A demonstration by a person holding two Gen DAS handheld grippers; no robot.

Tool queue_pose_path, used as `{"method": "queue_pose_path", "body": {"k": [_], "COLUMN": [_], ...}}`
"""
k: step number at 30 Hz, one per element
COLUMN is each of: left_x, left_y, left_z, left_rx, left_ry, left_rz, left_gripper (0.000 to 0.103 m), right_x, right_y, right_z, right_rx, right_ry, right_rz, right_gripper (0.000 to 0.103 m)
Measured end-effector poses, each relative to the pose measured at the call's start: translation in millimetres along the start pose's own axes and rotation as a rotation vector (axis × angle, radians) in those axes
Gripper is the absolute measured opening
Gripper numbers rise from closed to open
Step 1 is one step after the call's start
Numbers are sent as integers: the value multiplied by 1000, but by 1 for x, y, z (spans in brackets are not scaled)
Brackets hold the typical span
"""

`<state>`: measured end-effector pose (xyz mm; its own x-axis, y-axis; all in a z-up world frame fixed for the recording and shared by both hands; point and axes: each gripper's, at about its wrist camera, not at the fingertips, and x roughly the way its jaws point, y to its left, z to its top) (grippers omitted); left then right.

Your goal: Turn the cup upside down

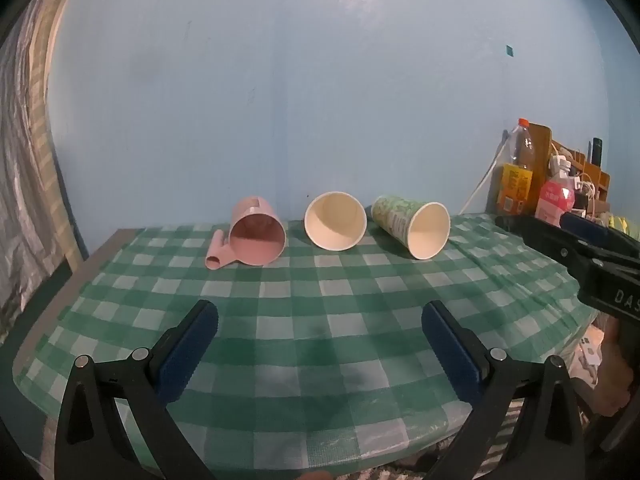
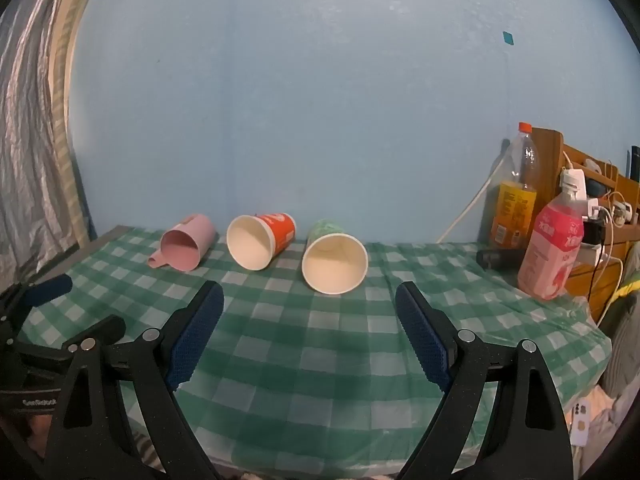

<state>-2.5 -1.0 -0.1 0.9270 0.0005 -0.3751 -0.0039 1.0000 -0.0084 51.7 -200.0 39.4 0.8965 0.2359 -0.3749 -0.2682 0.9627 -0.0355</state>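
Both fisheye cameras sit low over the near edge of the green-and-white checked tablecloth [image 1: 320,300], facing the pale blue wall [image 1: 320,80]. The left wrist view looks from the left, near the pink plastic handled mug [image 1: 256,236]; the right wrist view stands further right, closer to the pink-labelled drink bottle [image 2: 554,248]. Both share the row of three tipped cups.

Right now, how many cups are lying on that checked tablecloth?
3, all on their sides in a row near the wall: pink handled cup at left, red paper cup in the middle, green paper cup at right.
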Motion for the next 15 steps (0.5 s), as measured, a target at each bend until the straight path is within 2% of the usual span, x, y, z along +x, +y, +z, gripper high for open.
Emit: {"method": "queue_pose_path", "body": {"k": [5, 9, 15], "left_x": [4, 3, 0], "left_y": [-3, 8, 3], "left_z": [-3, 0, 0], "left_rx": [-35, -54, -19], "left_ry": [30, 17, -7], "left_rz": [5, -6, -4], "left_gripper": [103, 103, 103], "right_x": [0, 1, 0], "right_y": [0, -1, -3], "right_z": [-1, -2, 1], "right_rx": [-2, 2, 3], "right_ry": [0, 1, 2], "right_rz": [-3, -3, -1], "right_gripper": [87, 87, 87]}}
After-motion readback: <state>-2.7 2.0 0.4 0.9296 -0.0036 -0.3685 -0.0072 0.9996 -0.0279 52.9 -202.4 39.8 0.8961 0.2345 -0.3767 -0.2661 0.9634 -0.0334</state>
